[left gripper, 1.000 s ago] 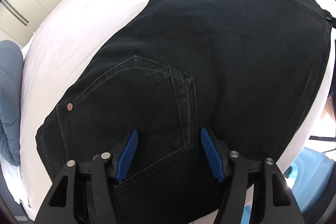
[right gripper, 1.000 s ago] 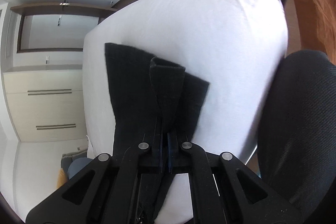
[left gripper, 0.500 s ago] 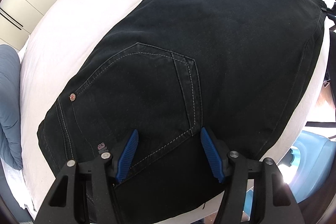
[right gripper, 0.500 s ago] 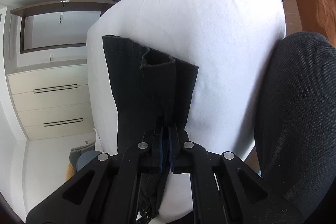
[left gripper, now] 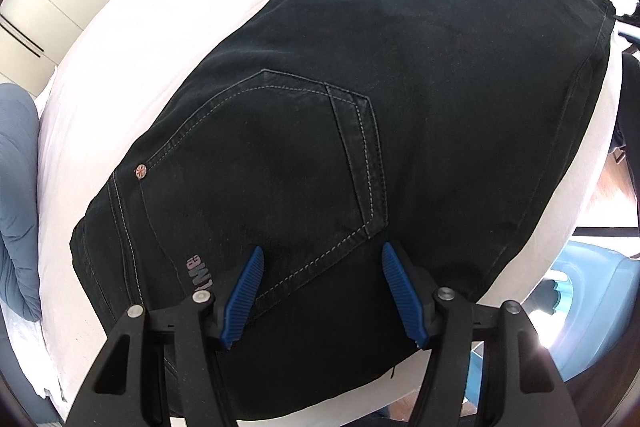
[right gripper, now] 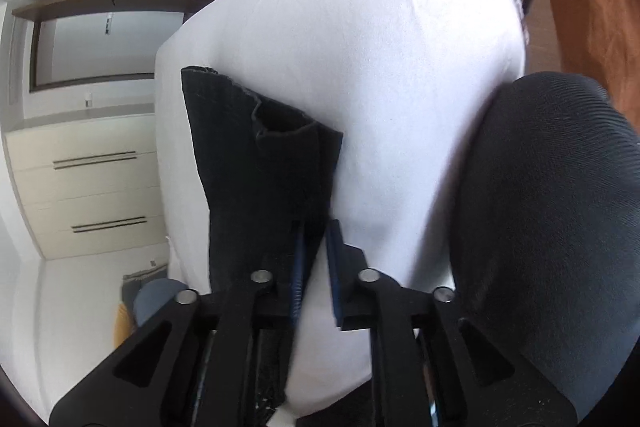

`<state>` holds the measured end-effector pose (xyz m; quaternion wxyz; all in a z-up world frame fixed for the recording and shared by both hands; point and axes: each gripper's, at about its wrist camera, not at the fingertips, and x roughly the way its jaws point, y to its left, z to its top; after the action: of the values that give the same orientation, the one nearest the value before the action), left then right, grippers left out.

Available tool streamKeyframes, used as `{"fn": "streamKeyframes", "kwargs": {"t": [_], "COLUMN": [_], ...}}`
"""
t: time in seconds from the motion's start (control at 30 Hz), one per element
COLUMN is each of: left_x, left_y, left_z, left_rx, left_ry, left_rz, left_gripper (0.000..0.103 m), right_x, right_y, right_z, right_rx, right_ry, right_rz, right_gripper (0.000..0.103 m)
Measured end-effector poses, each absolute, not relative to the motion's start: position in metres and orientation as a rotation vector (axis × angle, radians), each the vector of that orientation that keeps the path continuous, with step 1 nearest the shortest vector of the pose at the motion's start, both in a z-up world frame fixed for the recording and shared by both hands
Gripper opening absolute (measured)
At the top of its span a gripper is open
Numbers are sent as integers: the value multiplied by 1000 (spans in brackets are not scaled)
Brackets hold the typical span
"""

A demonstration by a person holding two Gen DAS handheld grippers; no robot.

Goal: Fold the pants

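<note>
Black jeans (left gripper: pixel 400 87) lie on a white sheet (left gripper: pixel 140 47), seat and stitched back pocket (left gripper: pixel 260 167) facing up. Above the pocket's lower edge hovers my left gripper (left gripper: pixel 320 251), open, its blue pads (left gripper: pixel 244 291) spread wide with nothing clamped. In the right wrist view the leg ends (right gripper: pixel 260 167) rest folded on the sheet (right gripper: pixel 380 67). My right gripper (right gripper: pixel 316 227) sits at their near edge and its jaws are opening. White sheet shows in the narrow gap, and the cloth lies against the left pad's outer side.
A black mesh chair (right gripper: pixel 540 207) presses close at the right of the bed. A blue-grey cushion (left gripper: pixel 16 187) lies beyond the bed's left edge. A light blue object (left gripper: pixel 592 307) stands on the floor at lower right. Cream drawers (right gripper: pixel 88 187) line the far wall.
The right jaws have parted and let go of the raised leg fold, which now lies lower on the sheet. The left gripper has drifted slightly over the seat, still open.
</note>
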<state>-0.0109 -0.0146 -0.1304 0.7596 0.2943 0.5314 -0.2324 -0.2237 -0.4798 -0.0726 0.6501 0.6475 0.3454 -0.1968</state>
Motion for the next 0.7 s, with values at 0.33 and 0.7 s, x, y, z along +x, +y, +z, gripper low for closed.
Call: {"fn": "streamKeyframes", "kwargs": {"t": [0.33, 0.7], "left_x": [-6, 0], "left_y": [-8, 4], "left_z": [-135, -137], "left_rx": [623, 579], "left_ry": [1161, 1166], "left_rz": [-518, -535], "left_gripper": [66, 68], "right_x": [-111, -48], "right_y": [-320, -245], "right_z": [-44, -118], "right_rx": [1385, 1381], "right_ry": [918, 1121], "right_rz": [160, 196], "right_gripper": [69, 55]}}
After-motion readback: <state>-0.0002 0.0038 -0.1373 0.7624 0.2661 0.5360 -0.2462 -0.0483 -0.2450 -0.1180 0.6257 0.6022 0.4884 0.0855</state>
